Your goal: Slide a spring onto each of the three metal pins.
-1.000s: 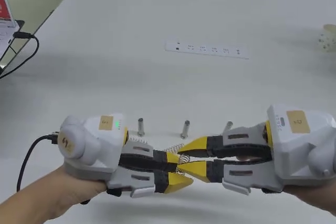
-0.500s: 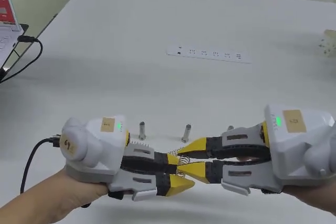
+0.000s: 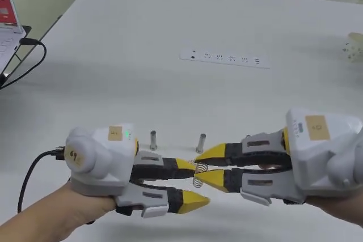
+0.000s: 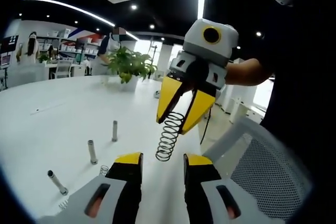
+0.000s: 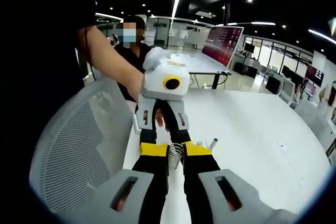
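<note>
Left gripper view: my right gripper (image 4: 173, 123) pinched the spring (image 4: 168, 139) near the pins (image 4: 92, 150); my left gripper (image 4: 163, 160) stood open, empty (carrying step, I judged). Next it needed aligning over one pin.

A white table (image 3: 170, 21) spreads across the head view. A white power strip (image 3: 224, 59) lies above the centre of the frame, its sockets in a row. At the left edge a black cable (image 3: 28, 63) curls toward a laptop (image 3: 5, 32) (cut off by the frame). A small white object (image 3: 354, 45) at the right edge is too blurred to tell. In the left gripper view a potted plant (image 4: 128, 65) stands upper left of centre, and a white mesh chair (image 4: 257, 166) takes the lower right. In the right gripper view a red screen (image 5: 221, 44) stands upper right of centre.
</note>
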The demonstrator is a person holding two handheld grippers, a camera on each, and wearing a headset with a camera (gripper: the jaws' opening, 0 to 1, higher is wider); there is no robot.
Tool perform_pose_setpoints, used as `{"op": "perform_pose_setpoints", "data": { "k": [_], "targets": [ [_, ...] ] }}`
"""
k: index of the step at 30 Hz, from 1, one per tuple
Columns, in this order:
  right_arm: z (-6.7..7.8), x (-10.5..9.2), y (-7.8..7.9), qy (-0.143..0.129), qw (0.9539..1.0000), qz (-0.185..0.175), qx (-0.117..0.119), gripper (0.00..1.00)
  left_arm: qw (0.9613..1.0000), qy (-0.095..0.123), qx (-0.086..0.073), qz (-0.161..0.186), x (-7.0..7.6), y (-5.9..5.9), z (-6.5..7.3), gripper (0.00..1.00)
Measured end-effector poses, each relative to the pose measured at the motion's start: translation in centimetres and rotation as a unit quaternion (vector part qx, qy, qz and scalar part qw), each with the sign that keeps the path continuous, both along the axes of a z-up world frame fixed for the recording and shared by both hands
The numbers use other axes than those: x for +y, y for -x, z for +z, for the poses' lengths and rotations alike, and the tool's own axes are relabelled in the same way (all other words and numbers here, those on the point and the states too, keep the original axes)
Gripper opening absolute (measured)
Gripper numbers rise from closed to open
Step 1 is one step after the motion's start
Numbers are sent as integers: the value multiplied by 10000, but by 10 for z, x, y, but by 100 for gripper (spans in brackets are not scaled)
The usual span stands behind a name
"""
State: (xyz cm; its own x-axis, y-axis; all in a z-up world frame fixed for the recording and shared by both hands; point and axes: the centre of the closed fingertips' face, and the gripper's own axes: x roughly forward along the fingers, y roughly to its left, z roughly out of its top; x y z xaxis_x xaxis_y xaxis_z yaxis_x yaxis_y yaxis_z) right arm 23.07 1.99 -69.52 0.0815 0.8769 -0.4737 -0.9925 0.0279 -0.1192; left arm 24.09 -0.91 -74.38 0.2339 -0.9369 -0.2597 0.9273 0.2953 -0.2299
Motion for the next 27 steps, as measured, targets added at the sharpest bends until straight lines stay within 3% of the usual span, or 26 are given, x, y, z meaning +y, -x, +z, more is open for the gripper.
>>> {"op": "perform_pose_setpoints", "data": {
  "k": [16, 22, 27],
  "targets": [
    [-2, -6, -10, 58, 9997, -196, -125, 7, 9979, -159, -143, 616, 37, -15, -6, 42],
    [-1, -11, -16, 34, 9994, -310, -122, 7, 9965, -363, -253, 709, 47, -16, -12, 48],
    [-3, -19, -21, 71, 9990, -430, -136, 7, 9946, -458, -227, 908, 62, -18, -15, 55]
  ]
}}
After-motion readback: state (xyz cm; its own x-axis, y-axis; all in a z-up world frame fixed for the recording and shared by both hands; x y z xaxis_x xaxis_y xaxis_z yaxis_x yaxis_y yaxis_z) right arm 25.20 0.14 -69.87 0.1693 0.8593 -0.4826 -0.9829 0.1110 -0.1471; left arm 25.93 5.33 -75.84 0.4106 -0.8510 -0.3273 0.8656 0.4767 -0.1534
